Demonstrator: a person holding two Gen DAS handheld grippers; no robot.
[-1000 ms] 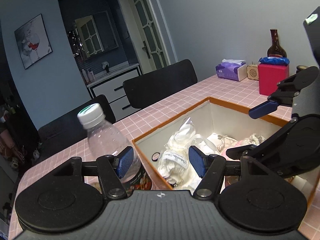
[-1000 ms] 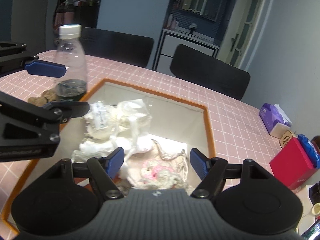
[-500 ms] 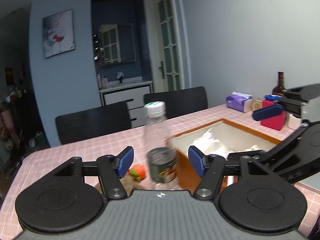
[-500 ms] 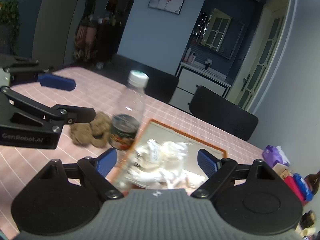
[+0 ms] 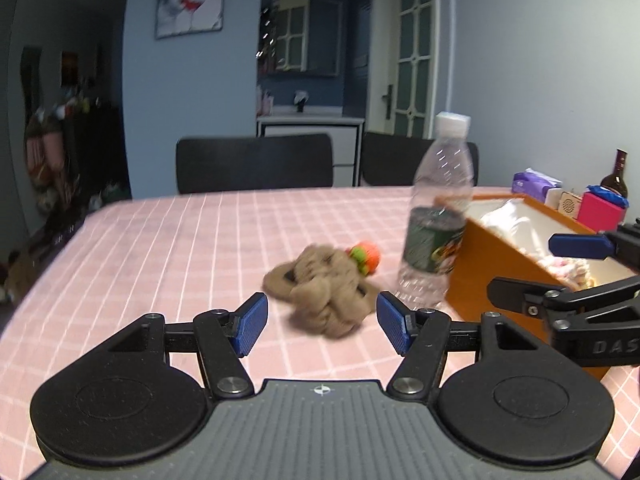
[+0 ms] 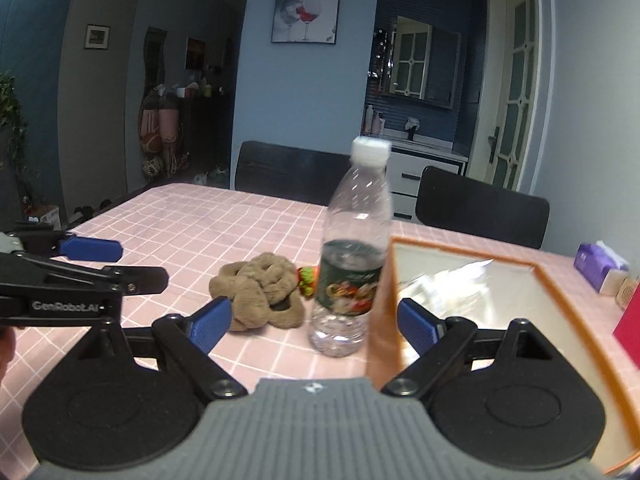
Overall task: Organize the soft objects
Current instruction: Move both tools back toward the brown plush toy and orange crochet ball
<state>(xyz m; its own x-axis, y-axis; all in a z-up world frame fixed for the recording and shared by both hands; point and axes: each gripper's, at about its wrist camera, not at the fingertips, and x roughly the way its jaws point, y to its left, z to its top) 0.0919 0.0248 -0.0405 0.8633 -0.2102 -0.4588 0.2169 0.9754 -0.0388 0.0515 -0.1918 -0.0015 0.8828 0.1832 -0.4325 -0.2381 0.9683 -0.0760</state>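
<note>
Left wrist view: the left gripper (image 5: pixel 322 322) is hovering with jaws spread and empty, the brown plush toy (image 5: pixel 322 290) lying on the pink desk (image 5: pixel 160 248) directly ahead, so it should be descending squarely and pinching the bulk (not a loose loop). Right wrist view: the right gripper (image 6: pixel 308 320) is likewise gaping empty, facing the water bottle (image 6: pixel 354 260) standing beside the orange box (image 6: pixel 384 300); any lift should be clearing that bottle.
</note>
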